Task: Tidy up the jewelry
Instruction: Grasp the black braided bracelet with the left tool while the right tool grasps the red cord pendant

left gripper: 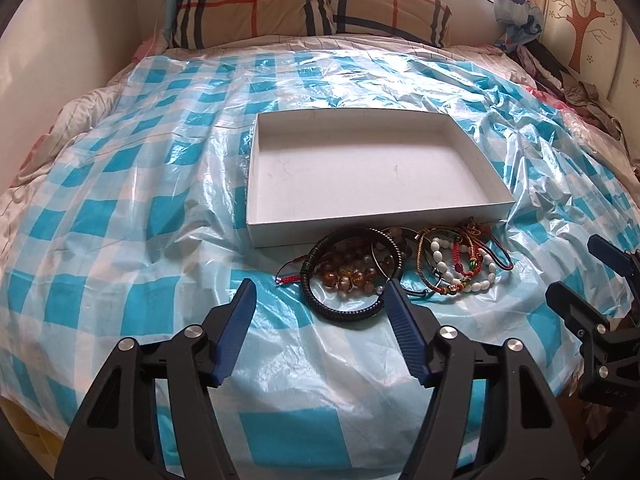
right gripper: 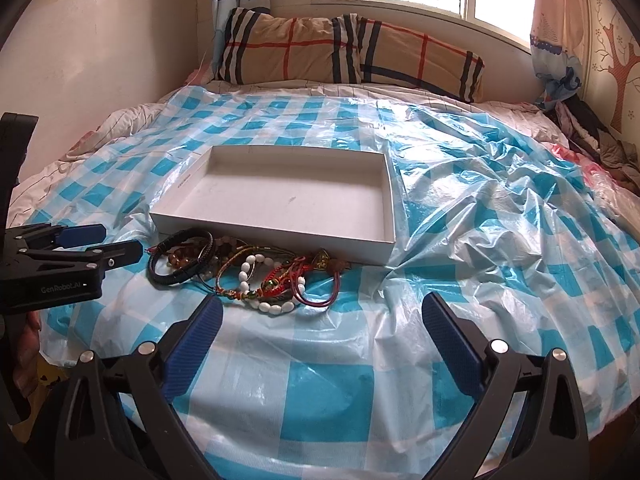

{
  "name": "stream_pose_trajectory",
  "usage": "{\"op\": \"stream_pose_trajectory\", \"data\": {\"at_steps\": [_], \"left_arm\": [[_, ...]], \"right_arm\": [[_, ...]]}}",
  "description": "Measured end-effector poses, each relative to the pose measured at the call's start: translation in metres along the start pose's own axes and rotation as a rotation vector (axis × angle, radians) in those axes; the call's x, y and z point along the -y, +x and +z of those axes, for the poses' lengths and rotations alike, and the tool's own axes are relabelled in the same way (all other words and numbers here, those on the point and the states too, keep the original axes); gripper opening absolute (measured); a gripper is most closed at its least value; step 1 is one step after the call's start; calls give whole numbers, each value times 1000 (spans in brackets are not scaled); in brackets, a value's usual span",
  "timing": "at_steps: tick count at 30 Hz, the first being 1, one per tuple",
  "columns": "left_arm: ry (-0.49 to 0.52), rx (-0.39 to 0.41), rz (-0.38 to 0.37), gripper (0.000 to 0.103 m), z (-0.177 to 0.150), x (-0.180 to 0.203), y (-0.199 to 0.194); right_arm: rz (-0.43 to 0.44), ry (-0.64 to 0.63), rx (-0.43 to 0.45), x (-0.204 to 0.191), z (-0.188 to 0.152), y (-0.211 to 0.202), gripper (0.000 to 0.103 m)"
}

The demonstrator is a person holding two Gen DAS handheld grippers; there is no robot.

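Note:
A pile of bracelets [left gripper: 400,268] lies on the blue-checked plastic sheet, just in front of a shallow white box [left gripper: 280,220] that holds nothing. The pile also shows in the right wrist view [right gripper: 248,272], with the box [right gripper: 276,236] behind it. It includes a black braided bracelet [left gripper: 344,312], amber beads [left gripper: 352,276], white beads [left gripper: 440,268] and red cords. My left gripper [left gripper: 320,292] is open, just short of the black bracelet. My right gripper [right gripper: 320,306] is open, just short of the pile's right part.
The plastic sheet [right gripper: 480,240] covers a bed. Plaid pillows [right gripper: 348,52] lie at the head under a window. Dark clothes [right gripper: 600,140] are heaped at the right. A wall [left gripper: 60,40] runs along the left. The left gripper shows at the right wrist view's left edge [right gripper: 100,244].

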State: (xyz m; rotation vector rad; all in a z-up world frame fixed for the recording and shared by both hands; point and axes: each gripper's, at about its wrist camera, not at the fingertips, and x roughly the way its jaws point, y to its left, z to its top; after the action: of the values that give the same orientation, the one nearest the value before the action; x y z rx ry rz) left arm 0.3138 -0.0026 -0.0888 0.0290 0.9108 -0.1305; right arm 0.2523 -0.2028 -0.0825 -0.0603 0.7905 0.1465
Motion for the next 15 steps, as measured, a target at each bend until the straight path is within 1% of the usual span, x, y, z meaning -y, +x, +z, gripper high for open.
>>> {"op": "stream_pose_trajectory", "data": {"at_steps": [1,2,4,9,12,13,14,15], "left_arm": [[0,-4,-8,57,2,0,6],[-1,-8,-4,56,4,0,11],[-6,-14,-2,56,7,-3,19],[-18,-47,8,56,11,-9,42],[-17,-67,7,56,12,-12,54],[-15,-73,2,56,12,-12,57],[-12,-77,-8,49,11,-12,58],[-5,-87,-25,34,11,-12,61]], "right_arm": [[10,-1,-14,2,2,6,73],[17,-2,-23,3,3,11,70],[33,-6,-43,5,5,20,59],[46,-18,-91,7,9,43,58],[62,-8,-134,9,9,62,65],[81,5,-152,11,7,68,65],[101,21,-166,13,6,73,62],[120,38,-179,15,4,76,40]]}}
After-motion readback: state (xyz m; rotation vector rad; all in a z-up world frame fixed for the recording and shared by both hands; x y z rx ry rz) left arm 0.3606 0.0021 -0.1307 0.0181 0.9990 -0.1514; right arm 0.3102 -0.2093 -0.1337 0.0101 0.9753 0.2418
